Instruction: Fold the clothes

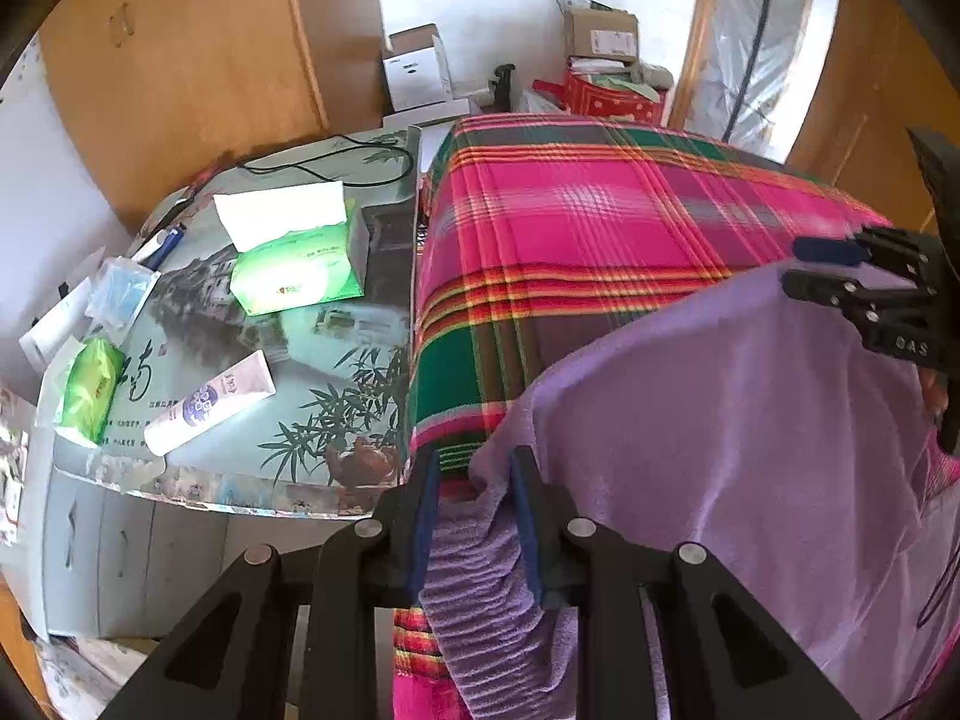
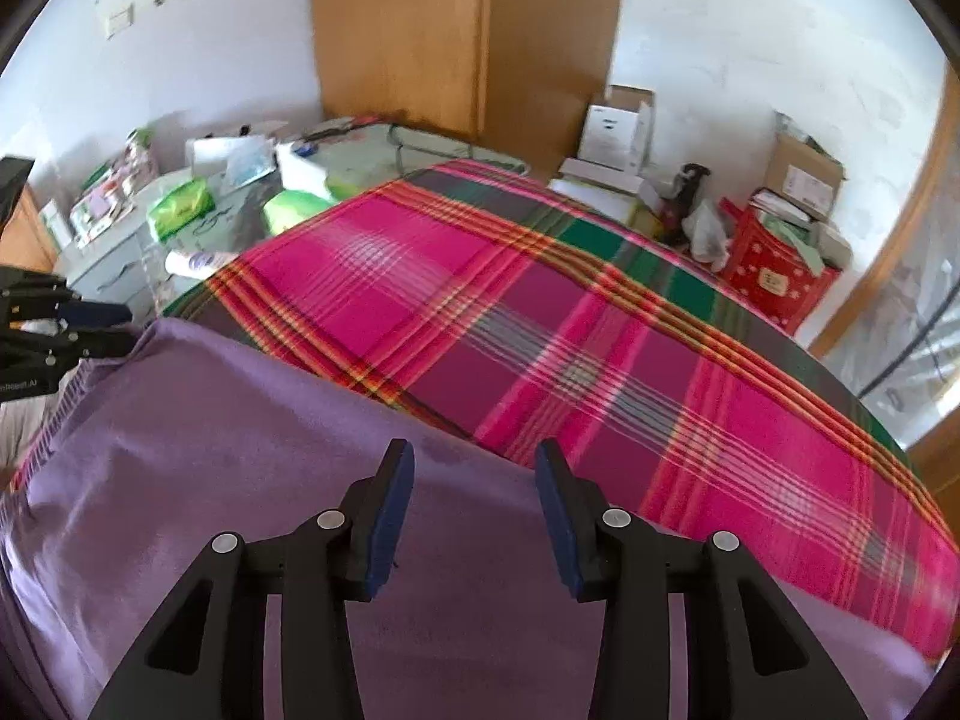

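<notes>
Two black grippers are seen over a soft purple garment (image 2: pixel 252 468) spread at 6 o'clock on the plaid sheet (image 2: pixel 540 324). Ribbed hem is pinched by the left gripper (image 1: pixel 474 492); the right gripper (image 2: pixel 474 480) is spread, empty. "DAS" is read on it.

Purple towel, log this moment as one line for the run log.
stage: fold in progress | purple towel: on plaid bedspread | left gripper: jaws around towel corner | right gripper: jaws apart above towel
</notes>
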The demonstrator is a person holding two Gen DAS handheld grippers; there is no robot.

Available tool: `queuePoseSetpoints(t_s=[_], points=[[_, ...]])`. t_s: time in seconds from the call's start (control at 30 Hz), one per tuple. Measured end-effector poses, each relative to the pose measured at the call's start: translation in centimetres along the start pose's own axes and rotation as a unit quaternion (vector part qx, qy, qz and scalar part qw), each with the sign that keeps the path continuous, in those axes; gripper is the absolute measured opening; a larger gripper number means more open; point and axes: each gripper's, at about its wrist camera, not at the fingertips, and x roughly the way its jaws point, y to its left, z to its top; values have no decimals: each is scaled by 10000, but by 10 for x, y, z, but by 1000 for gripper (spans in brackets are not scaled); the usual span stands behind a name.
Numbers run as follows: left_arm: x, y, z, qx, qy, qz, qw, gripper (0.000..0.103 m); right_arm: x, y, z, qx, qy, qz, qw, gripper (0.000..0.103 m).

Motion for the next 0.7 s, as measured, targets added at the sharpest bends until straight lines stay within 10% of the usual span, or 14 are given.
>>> queuePoseSetpoints(t_s=[0.7], points=[[-6, 9, -14, 170, -250, -427, 9986, 23, 23, 10, 6, -341, 166, 693, 9969, 49]])
